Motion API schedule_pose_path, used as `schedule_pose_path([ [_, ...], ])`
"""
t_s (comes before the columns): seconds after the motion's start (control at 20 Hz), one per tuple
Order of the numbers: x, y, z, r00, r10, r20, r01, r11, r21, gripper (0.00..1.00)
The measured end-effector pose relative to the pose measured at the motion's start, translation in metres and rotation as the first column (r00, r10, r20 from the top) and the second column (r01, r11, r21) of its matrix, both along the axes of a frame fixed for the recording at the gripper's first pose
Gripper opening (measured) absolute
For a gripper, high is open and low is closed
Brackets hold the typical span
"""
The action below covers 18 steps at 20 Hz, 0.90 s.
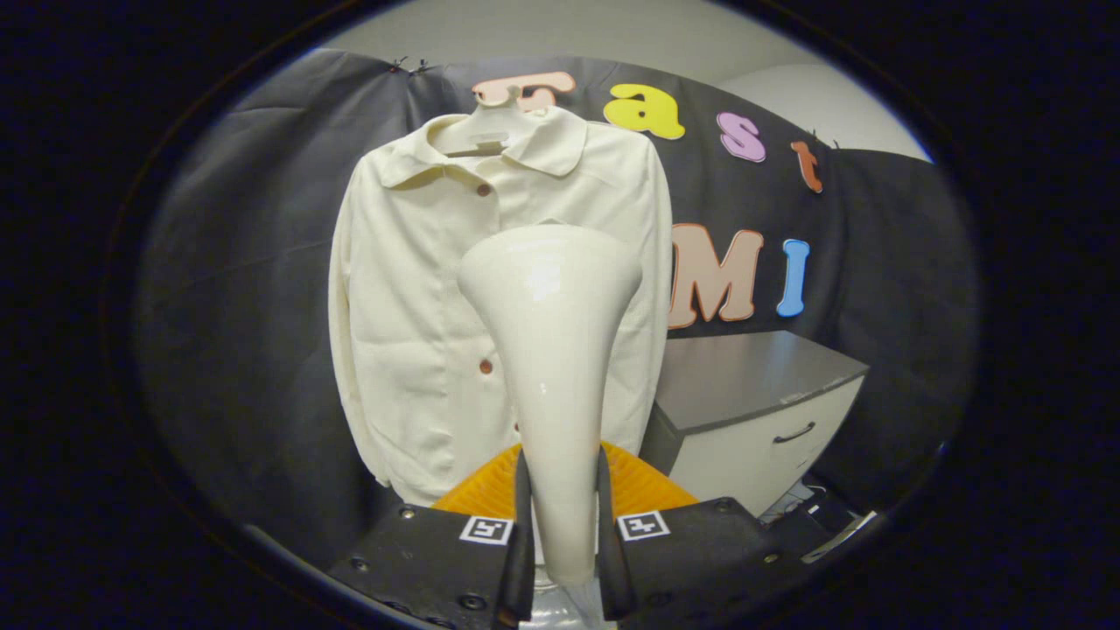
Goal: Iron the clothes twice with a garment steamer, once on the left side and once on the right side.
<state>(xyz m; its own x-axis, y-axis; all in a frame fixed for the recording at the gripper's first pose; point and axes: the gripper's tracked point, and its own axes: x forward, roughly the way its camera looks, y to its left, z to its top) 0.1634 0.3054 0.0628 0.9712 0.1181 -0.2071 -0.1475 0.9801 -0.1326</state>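
The jaws are clenched on the steamer (551,350): both fingers press the narrow handle from either side, low in the centre of the frame. The gripper (560,542) holds the tool upright, and the body widens upward into a flared head at mid-frame.

Gripper view. The shirt (411,306) hangs on a hanger (490,131) in the upper centre, against the dark cloth wall. The steamer head overlaps the right half of the shirt front; whether it touches the fabric cannot be told. A cabinet (752,411) with a drawer handle stands at the lower right, beside the shirt hem. An orange ribbed part (647,490) sits just behind the fingers.

Step in hand, as judged: the tool is gripped and presented to the garment, ready for a pass. The next move calls for bringing the head flat to one side of the shirt and drawing it along the cloth.

Materials: the steamer is smooth, glossy plastic, cone-shaped. The shirt is matte cream fabric, lightly creased, with a rounded collar and small brown buttons.
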Motion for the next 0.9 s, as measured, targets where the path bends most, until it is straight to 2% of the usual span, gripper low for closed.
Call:
schedule_pose_path([
  [0.5,0.094,-0.017,0.069,1.000,0.000,0.004,0.000,0.999,-0.044,0.29],
  [0.9,0.115,-0.026,0.067,0.999,-0.026,-0.048,0.023,0.997,-0.070,0.30],
])
